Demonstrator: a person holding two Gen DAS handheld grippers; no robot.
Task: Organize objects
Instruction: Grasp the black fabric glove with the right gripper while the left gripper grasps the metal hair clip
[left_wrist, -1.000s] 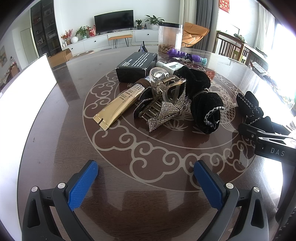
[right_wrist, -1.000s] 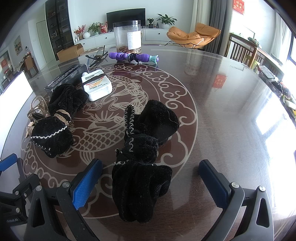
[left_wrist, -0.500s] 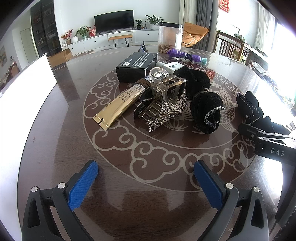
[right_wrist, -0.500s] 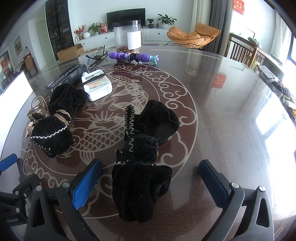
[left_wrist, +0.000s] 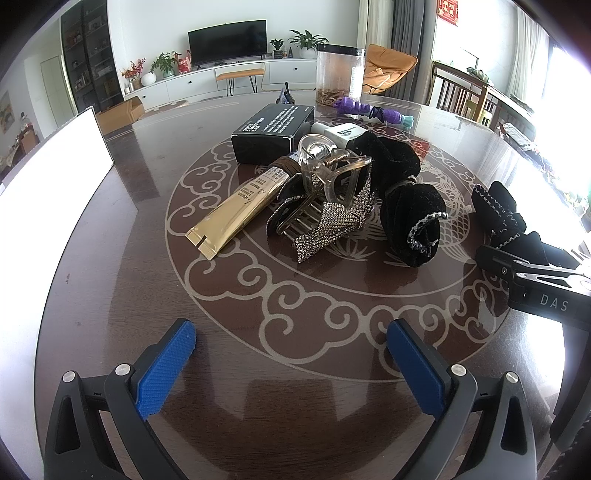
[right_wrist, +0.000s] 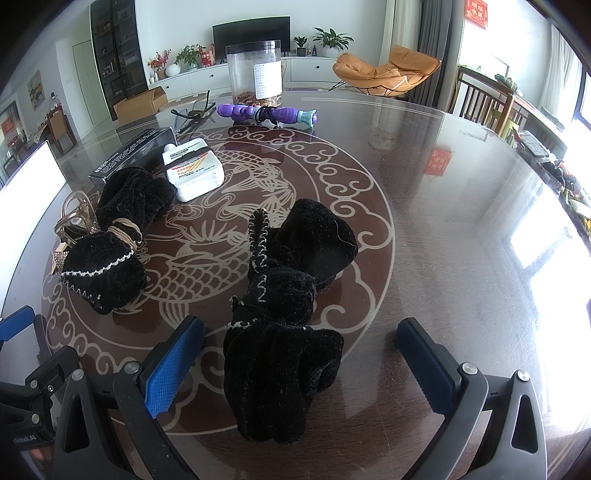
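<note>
A heap lies mid-table in the left wrist view: a gold tube (left_wrist: 236, 210), a rhinestone hair claw (left_wrist: 325, 218), a clear hair claw (left_wrist: 332, 166), a black box (left_wrist: 275, 131) and a black velvet scrunchie (left_wrist: 410, 206). My left gripper (left_wrist: 291, 369) stands open well short of them, nothing between its fingers. In the right wrist view a second black velvet scrunchie (right_wrist: 288, 306) lies between the open fingers of my right gripper (right_wrist: 301, 369), untouched. The first scrunchie (right_wrist: 110, 251) and a white bottle (right_wrist: 194, 170) sit to its left.
At the far side stand a clear jar (right_wrist: 255, 72) and a purple toy (right_wrist: 266, 114). A white board (left_wrist: 48, 173) leans at the left edge of the dark patterned table (left_wrist: 314, 295). Bare glossy tabletop (right_wrist: 461, 221) stretches to the right.
</note>
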